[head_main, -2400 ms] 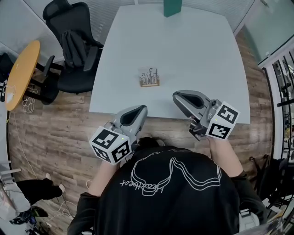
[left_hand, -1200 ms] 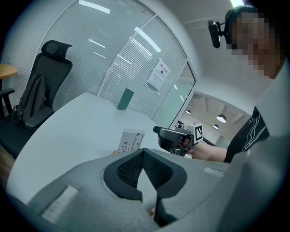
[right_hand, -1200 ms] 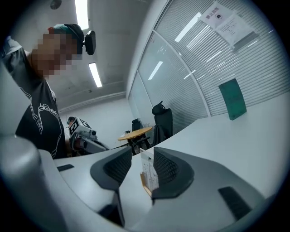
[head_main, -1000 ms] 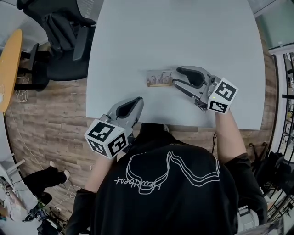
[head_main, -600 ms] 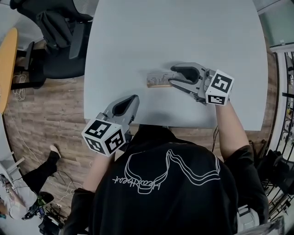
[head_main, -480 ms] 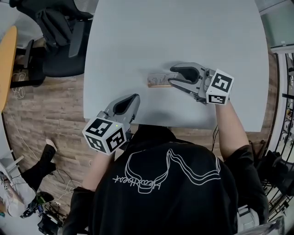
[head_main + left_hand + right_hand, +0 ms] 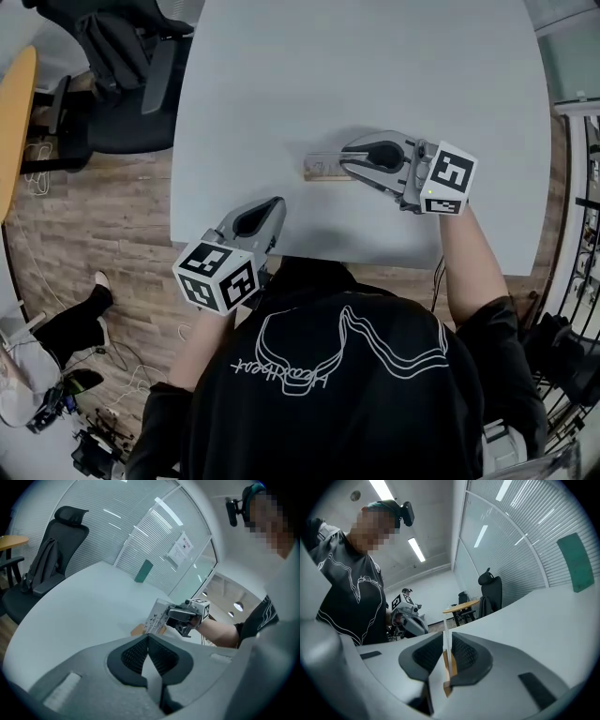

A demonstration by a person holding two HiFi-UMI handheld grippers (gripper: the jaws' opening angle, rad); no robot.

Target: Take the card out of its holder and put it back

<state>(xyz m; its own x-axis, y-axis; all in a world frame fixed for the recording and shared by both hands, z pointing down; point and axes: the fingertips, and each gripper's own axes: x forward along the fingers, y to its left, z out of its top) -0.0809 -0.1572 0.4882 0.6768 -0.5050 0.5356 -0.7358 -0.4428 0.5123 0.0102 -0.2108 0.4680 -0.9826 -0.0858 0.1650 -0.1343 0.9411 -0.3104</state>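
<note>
Right gripper [image 7: 349, 161], centre-right of head view: jaws had just been closing and were clamped on the right-hand edge of the card [image 7: 323, 163], seen edge-on between the pads in the right gripper view. Card sat in its wooden holder [image 7: 324, 176], mid-frame, nearer the table's bottom edge than its top. Left gripper [image 7: 267, 208], lower left of centre, clenched on nothing, just inside the bottom edge of the table [image 7: 356, 66]. Bare tabletop lay above and left of the holder. Office chair [image 7: 122, 66] off the upper-left corner.

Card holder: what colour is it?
The holder is light wood brown, clearest in the left gripper view.
</note>
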